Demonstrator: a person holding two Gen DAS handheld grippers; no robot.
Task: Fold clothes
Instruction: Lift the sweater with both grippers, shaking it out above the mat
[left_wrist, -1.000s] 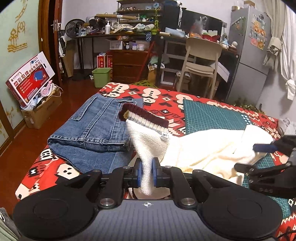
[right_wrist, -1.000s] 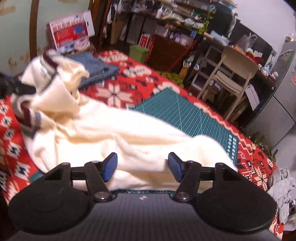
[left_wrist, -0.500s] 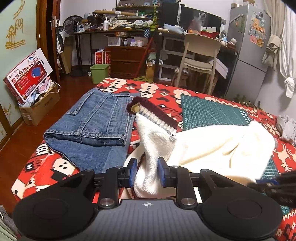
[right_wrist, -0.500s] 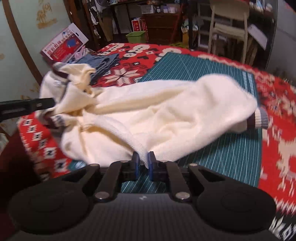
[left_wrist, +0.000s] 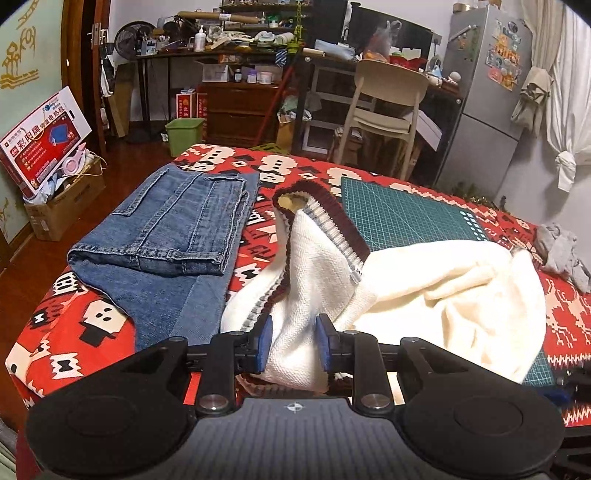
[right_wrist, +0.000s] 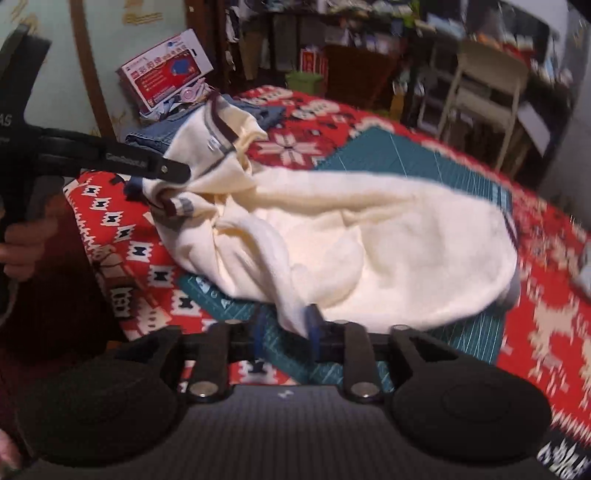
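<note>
Tabletop (left_wrist: 110, 325) under a red patterned cloth fills both views, and a green cutting mat (left_wrist: 399, 218) lies on its right half. Cream sweater (left_wrist: 450, 295) sprawls in a rumpled heap over the near part of the mat and spills onto the red cloth to the left; its maroon and grey ribbed band (left_wrist: 325, 218) stands lifted above the cloth. Folded blue jeans (left_wrist: 173, 236) lie flat on the cloth just left of the sweater, their near edge next to the sweater's lower hem. A grey rag (left_wrist: 565, 254) sits well apart at the far right edge.

The left gripper (left_wrist: 293, 343) has its blue pads parted with a thick fold of the cream knit bunched between them; the pads touch the cloth on both sides, so it grips the sweater loosely near the hem. From the right wrist view this gripper (right_wrist: 162, 177) shows at the sweater's left end, with a person's hand (right_wrist: 26, 236) on its handle.

The right gripper (right_wrist: 284, 328) is partly open at the near edge of the mat. A drooping tip of the sweater hangs between its pads and brushes the right one; the picture is blurred there, and a firm hold cannot be told.
</note>
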